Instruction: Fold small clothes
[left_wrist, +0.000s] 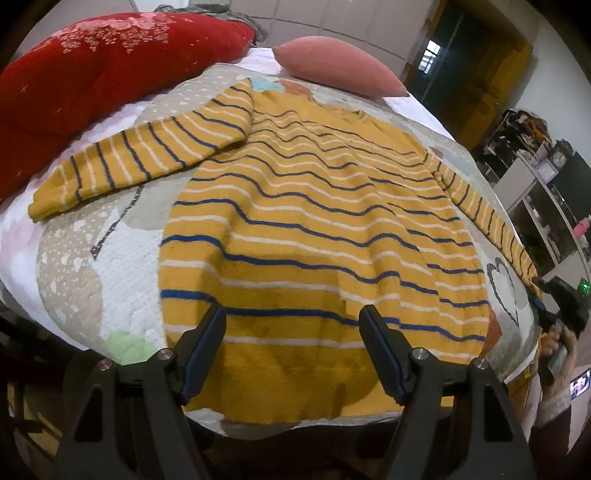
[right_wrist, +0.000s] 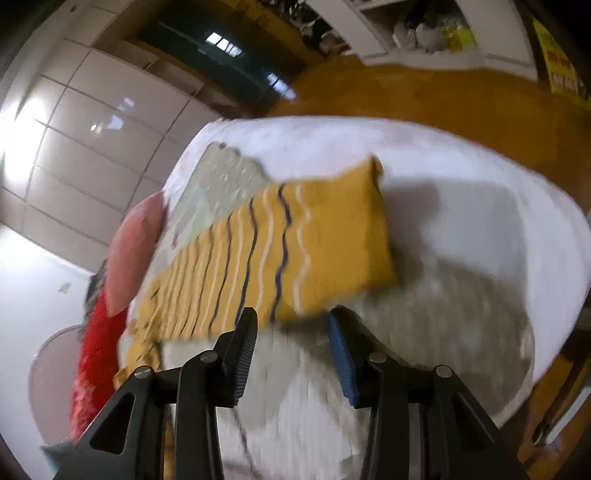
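A yellow sweater (left_wrist: 314, 221) with blue and white stripes lies flat on the bed, both sleeves spread out. Its left sleeve (left_wrist: 140, 162) reaches toward the red pillow. Its right sleeve (left_wrist: 487, 221) runs to the bed's right edge. My left gripper (left_wrist: 293, 325) is open and empty, above the sweater's hem. My right gripper (right_wrist: 291, 325) is open and empty, just short of the right sleeve's cuff (right_wrist: 332, 240). The right gripper also shows in the left wrist view (left_wrist: 561, 299), at the far right edge by the cuff.
A patterned blanket (left_wrist: 92, 258) covers the bed under the sweater. A red pillow (left_wrist: 92, 81) lies at the back left and a pink pillow (left_wrist: 332, 62) at the back. Shelves (left_wrist: 546, 192) stand to the right of the bed. White wardrobe doors (right_wrist: 92, 129) stand behind.
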